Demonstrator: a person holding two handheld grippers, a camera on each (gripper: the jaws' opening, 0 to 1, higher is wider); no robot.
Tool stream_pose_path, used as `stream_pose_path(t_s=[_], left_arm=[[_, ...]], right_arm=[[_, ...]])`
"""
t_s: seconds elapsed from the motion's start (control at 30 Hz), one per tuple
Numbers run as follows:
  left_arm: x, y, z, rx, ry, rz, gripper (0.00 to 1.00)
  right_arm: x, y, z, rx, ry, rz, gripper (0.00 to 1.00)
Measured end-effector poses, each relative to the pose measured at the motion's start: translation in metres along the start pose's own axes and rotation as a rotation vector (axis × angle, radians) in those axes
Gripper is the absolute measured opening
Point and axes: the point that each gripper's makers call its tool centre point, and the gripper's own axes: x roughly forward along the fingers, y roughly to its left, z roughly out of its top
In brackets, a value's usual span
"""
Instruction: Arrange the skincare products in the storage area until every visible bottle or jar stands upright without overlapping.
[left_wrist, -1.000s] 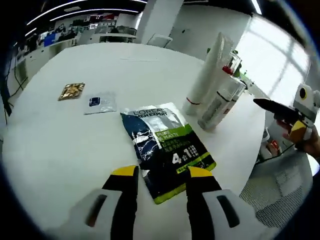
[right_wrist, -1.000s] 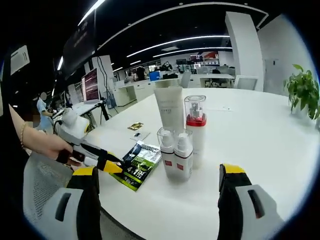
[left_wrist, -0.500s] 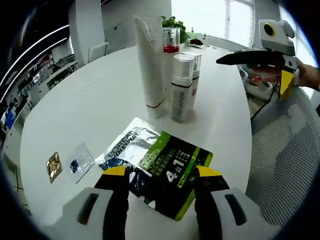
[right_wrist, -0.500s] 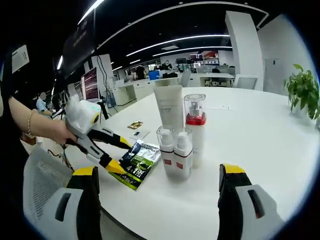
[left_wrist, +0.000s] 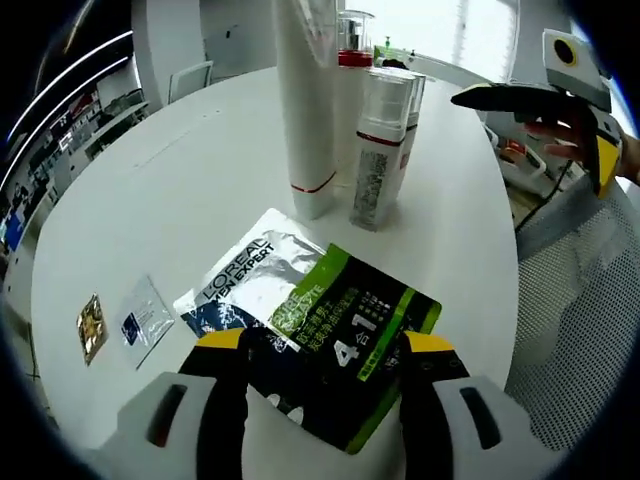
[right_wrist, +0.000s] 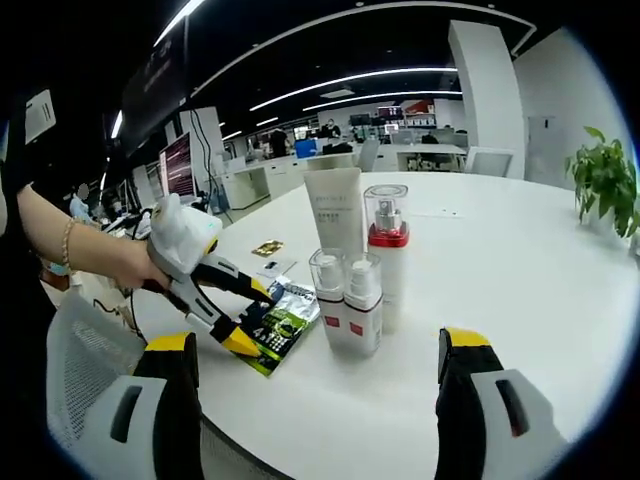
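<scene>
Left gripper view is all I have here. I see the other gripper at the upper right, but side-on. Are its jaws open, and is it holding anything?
Observer: The right gripper view settles it. The right gripper has its jaws wide apart with nothing held between them.
Operator: And how does my own gripper look from that side?
Observer: A person's hand holds the left gripper. It is open, with its yellow tips at the near end of the dark sachet, which lies flat on the white table.

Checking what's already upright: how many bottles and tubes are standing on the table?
4, clustered together: tall white tube, red-collared pump bottle beside it, two small clear-capped bottles in front.
</scene>
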Motion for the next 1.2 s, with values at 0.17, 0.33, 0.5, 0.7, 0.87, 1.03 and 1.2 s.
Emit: stream_pose_path(t_s=[0.17,0.33,0.5,0.7,0.87,1.03,1.2], left_arm=[[0.0039,0.004,0.0056,-0.023,-0.003,0.022,0.54],[0.0047,0.0045,0.0065,-0.03,-0.007,0.027,0.54],[0.0058,0.0061,0.0086,-0.032,-0.006,0.027,0.54],[0.0056,0.0063,0.0088,-0.027,-0.006,0.023,0.54],[0.0055,0.0068,0.0084,-0.026,-0.006,0.021,0.54],[0.0053,0.0085,0.0076,-0.028,-0.007,0.018,0.55],[0.0038,0.0071,0.0084,-0.035,-0.011,0.003,0.58]], right_arm=[[0.0003,-0.0005,-0.0004,-0.001,0.002,-0.003,1.0],[0.0009,0.0003,-0.0017,0.002,0.009,-0.002,1.0],[0.0015,0.0008,-0.0028,-0.002,0.013,0.0,1.0],[0.002,0.0018,-0.0027,-0.004,0.016,0.001,1.0],[0.0026,0.0026,-0.0034,-0.007,0.018,0.004,1.0],[0.0033,0.0045,-0.0033,-0.013,0.02,0.008,1.0],[0.003,0.0049,-0.0029,-0.02,0.017,0.008,1.0]])
